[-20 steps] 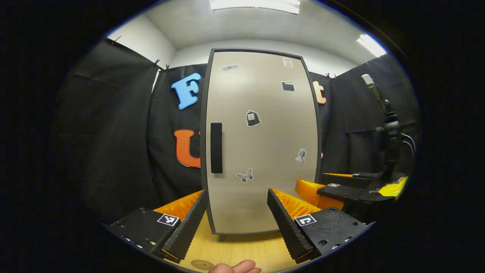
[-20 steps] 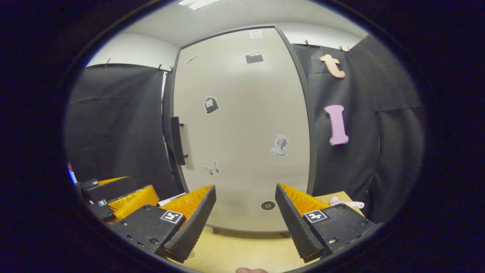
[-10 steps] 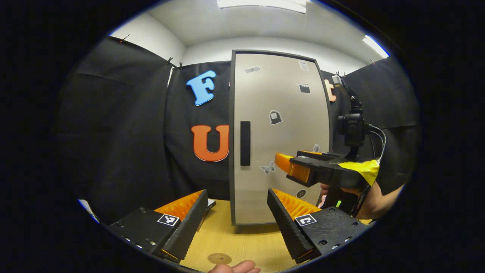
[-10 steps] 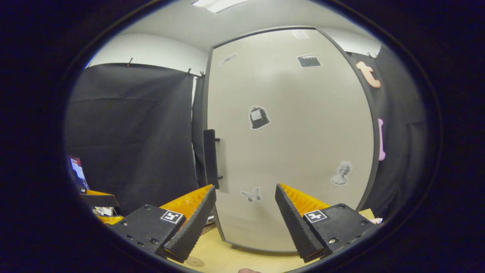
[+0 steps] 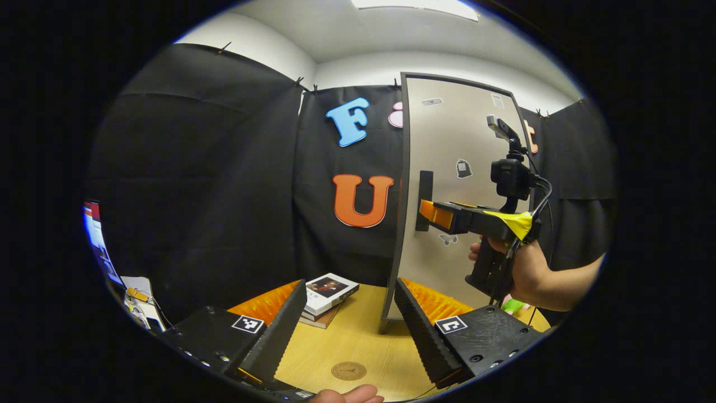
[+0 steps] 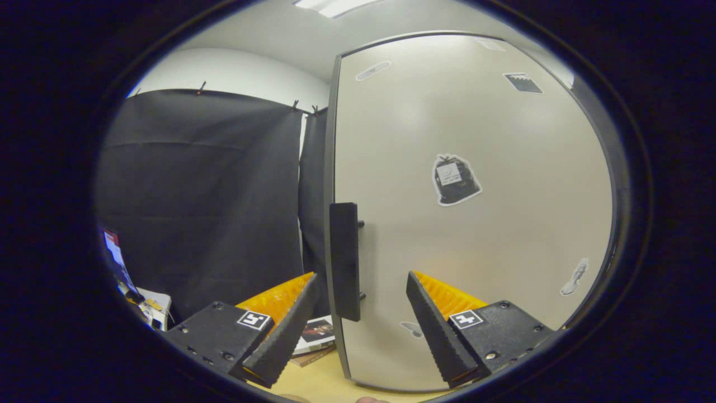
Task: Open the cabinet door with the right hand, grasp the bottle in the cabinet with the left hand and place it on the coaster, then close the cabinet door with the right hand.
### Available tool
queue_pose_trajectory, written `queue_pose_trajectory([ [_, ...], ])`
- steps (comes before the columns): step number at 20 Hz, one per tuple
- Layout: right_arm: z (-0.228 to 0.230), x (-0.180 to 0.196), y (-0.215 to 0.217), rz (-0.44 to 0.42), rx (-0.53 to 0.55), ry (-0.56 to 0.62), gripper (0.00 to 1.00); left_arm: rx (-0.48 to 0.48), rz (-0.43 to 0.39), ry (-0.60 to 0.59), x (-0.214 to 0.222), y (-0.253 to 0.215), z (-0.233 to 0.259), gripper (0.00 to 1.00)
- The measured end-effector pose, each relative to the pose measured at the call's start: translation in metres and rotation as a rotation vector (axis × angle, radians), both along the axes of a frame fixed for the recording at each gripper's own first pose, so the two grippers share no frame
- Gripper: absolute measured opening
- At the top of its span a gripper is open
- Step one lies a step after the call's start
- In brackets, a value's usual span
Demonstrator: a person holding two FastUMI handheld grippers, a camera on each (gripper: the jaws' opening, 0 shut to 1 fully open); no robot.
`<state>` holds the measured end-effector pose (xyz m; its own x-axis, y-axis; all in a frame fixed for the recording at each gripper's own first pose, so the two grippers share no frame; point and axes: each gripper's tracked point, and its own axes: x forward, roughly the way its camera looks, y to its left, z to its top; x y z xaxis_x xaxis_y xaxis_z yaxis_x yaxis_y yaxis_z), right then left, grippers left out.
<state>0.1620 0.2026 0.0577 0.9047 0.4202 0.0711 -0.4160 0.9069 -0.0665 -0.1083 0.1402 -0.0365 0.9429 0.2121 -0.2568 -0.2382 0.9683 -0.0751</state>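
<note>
The left gripper [image 5: 341, 330] hangs low over the table [image 5: 363, 344] with its fingers apart and empty, the coaster [image 5: 348, 370] on the near edge between them. Farther in, the right gripper [image 6: 362, 324], fingers apart, straddles the handle [image 6: 344, 260] of the closed cabinet door [image 6: 475, 235]. Books [image 5: 327, 291] lie beside the cabinet; what it contains is hidden.
</note>
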Motion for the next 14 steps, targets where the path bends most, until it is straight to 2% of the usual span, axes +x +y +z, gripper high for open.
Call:
queue_pose_trajectory([
  [4, -0.02, 0.01, 0.025, 0.035, -0.025, 0.079, 1.0, -0.053, 0.066, 0.031, -0.015, 0.02, -0.014, 0.95],
  [5, -0.024, 0.011, 0.03, 0.047, -0.021, 0.106, 0.92, -0.072, 0.08, 0.033, -0.018, 0.023, -0.014, 0.95],
  [7, -0.025, 0.016, 0.032, 0.033, -0.046, 0.105, 0.89, -0.102, 0.106, 0.037, -0.023, 0.03, -0.019, 0.95],
  [10, -0.018, 0.024, 0.024, -0.063, -0.129, 0.027, 0.65, -0.125, 0.121, 0.039, -0.034, 0.035, -0.016, 0.95],
  [12, -0.02, 0.026, 0.021, -0.094, -0.119, 0.035, 0.4, -0.128, 0.12, 0.036, -0.034, 0.043, -0.017, 0.95],
  [14, -0.019, 0.023, 0.021, -0.098, -0.091, 0.062, 0.35, -0.134, 0.109, 0.037, -0.03, 0.044, -0.023, 0.95],
])
